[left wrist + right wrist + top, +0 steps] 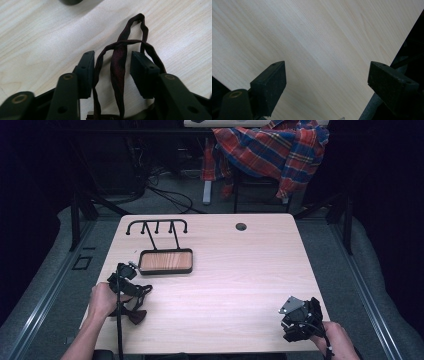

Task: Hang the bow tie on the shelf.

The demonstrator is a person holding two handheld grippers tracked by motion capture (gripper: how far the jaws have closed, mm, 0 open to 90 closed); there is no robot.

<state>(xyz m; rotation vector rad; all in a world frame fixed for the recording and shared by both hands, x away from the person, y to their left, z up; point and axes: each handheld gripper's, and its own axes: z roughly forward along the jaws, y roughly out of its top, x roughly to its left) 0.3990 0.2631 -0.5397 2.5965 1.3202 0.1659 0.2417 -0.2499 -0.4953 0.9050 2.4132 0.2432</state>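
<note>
Two grippers on a pale wood-grain table, one in each hand. Left gripper sits near the table's 8 o'clock edge, over a dark maroon strap thing that looks like a small bag or pouch with thin loops. In the left gripper view the straps run up between the black pads; one strand lies right against the left pad, the other pad stands a bit off, so the jaws are half closed around the straps and not pinching them yet. Right gripper hangs over bare tabletop near 4 o'clock, jaws spread wide, nothing between them.

At about 10 o'clock on the table there's a black wire rack with a wooden tray base. Cable hole near 12. Past the far edge, a plaid shirt draped over a chair, cables on the grey floor, and the rest of the room is pretty dark.
</note>
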